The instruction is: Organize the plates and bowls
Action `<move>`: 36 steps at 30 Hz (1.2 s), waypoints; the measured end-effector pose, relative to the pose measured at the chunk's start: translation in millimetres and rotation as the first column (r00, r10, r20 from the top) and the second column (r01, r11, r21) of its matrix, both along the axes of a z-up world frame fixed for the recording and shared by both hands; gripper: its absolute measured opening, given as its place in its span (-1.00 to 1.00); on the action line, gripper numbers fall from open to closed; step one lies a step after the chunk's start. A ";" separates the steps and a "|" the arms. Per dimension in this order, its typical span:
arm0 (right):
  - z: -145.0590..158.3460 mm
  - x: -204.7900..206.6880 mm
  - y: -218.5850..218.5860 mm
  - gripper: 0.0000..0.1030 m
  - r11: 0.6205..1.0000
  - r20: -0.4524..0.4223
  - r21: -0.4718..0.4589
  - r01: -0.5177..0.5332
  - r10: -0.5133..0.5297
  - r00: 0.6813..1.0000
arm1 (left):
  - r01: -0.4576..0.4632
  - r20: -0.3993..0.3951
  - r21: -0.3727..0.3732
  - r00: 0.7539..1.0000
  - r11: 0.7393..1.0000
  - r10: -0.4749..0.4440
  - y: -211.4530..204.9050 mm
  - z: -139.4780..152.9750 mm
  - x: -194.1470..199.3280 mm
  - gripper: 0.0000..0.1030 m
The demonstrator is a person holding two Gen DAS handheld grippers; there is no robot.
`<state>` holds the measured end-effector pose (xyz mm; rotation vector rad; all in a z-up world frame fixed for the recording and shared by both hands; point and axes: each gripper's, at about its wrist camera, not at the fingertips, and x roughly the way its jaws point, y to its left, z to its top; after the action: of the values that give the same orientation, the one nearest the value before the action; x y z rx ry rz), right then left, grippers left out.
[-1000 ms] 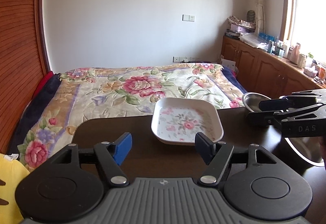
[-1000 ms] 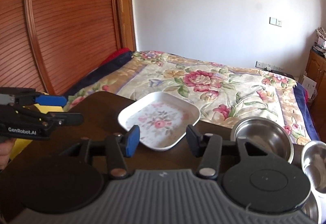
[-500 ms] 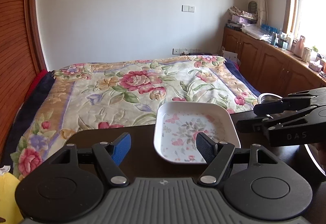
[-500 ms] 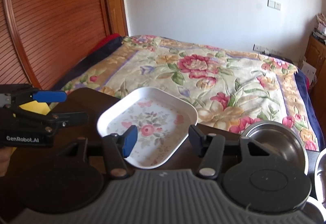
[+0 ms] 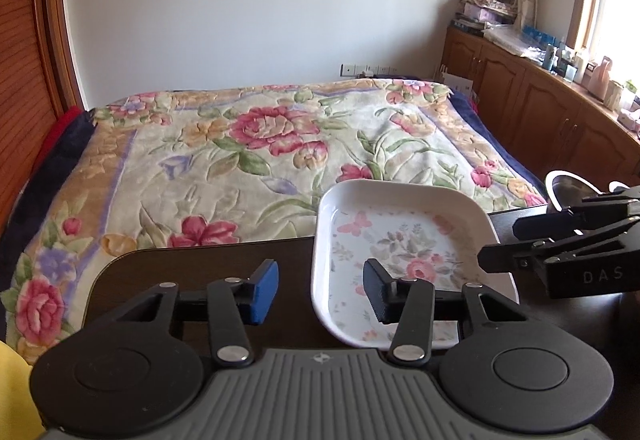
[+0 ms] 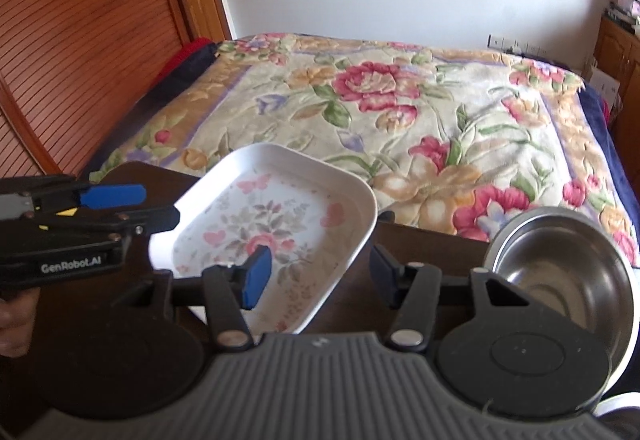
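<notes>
1. The left gripper (image 5: 320, 294) hovers over the dark surface (image 5: 192, 264); its jaws stand apart with nothing between them.
2. The right finger of the left gripper overlaps the near left part of the square floral plate (image 5: 404, 240); contact cannot be confirmed.
3. The right gripper (image 6: 318, 276) has its jaws spread, straddling the plate's right rim: the blue-padded finger lies over the plate's interior, the other finger outside the rim.
4. The plate lies flat on the surface at its far edge, beside the bed (image 5: 260, 143) with a floral cover.
5. A steel bowl (image 6: 564, 272) stands upright on the surface to the right of the plate, apart from it.
6. In the right wrist view, a hand (image 6: 16, 320) holds the left gripper's body at the left edge of the frame.
</notes>
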<state>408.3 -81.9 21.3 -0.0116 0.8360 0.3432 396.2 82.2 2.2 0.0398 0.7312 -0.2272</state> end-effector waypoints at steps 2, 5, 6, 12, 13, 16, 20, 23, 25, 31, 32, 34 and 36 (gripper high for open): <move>-2.2 2.6 0.3 0.05 1.000 -0.009 -0.007 0.000 0.000 1.000 | 0.001 -0.008 -0.006 1.000 1.000 -0.001 -0.1 -2.4 4.2 -0.11; -5.6 7.0 -1.9 -0.01 1.000 -0.033 0.007 0.006 -0.006 0.999 | -0.001 -0.020 -0.011 1.000 1.000 0.000 -0.8 -7.1 10.0 -0.15; -6.8 7.8 -1.9 -0.04 1.000 -0.041 0.011 0.008 -0.008 0.999 | -0.002 -0.024 -0.012 1.000 1.000 0.002 -0.5 -8.8 12.2 -0.19; -11.4 10.6 -1.1 -0.07 1.000 -0.063 0.008 0.008 -0.008 0.998 | -0.006 -0.042 -0.020 0.999 1.000 0.005 1.4 -16.1 18.9 -0.31; -11.7 11.2 -1.2 -0.07 1.000 -0.066 0.009 0.010 -0.009 0.998 | -0.007 -0.044 -0.020 0.999 1.000 0.006 1.4 -16.8 19.9 -0.31; -12.5 12.8 -1.3 -0.09 1.000 -0.074 0.010 0.016 -0.015 0.997 | -0.012 -0.052 -0.021 0.999 1.000 0.011 2.0 -19.2 22.6 -0.36; -13.9 14.0 0.0 -0.21 1.000 -0.085 0.008 0.010 -0.010 0.996 | -0.017 -0.059 -0.024 0.998 1.000 0.015 2.8 -21.4 25.0 -0.38; -16.0 13.6 1.3 -0.30 1.000 -0.093 0.005 0.003 -0.003 0.996 | -0.018 -0.061 -0.023 0.998 1.000 0.017 2.6 -23.3 25.4 -0.49; -17.3 13.5 2.2 -0.34 1.000 -0.099 0.006 -0.001 0.001 0.995 | -0.018 -0.064 -0.025 0.998 1.000 0.017 2.4 -23.3 25.7 -0.56; -18.0 13.8 0.6 -0.48 1.000 -0.103 0.015 0.003 -0.002 0.995 | -0.006 -0.066 -0.033 0.998 0.999 0.004 2.5 -22.7 25.2 -0.79; -18.5 13.5 0.6 -0.49 1.000 -0.102 0.017 0.004 -0.002 0.995 | -0.006 -0.065 -0.031 0.998 1.000 0.004 2.7 -22.6 25.0 -0.79; -18.9 12.7 0.5 -0.54 1.000 -0.102 0.017 0.006 -0.004 0.995 | -0.006 -0.067 -0.030 0.998 1.000 0.004 3.2 -22.1 24.5 -0.80; -19.2 12.7 -1.2 -0.59 1.000 -0.106 0.026 0.007 -0.004 0.994 | -0.010 -0.071 -0.028 0.997 1.000 0.008 5.0 -21.8 22.9 -0.80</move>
<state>421.0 -83.1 2.1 0.0335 0.9360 0.3521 419.0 87.2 -19.5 0.0014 0.7985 -0.2317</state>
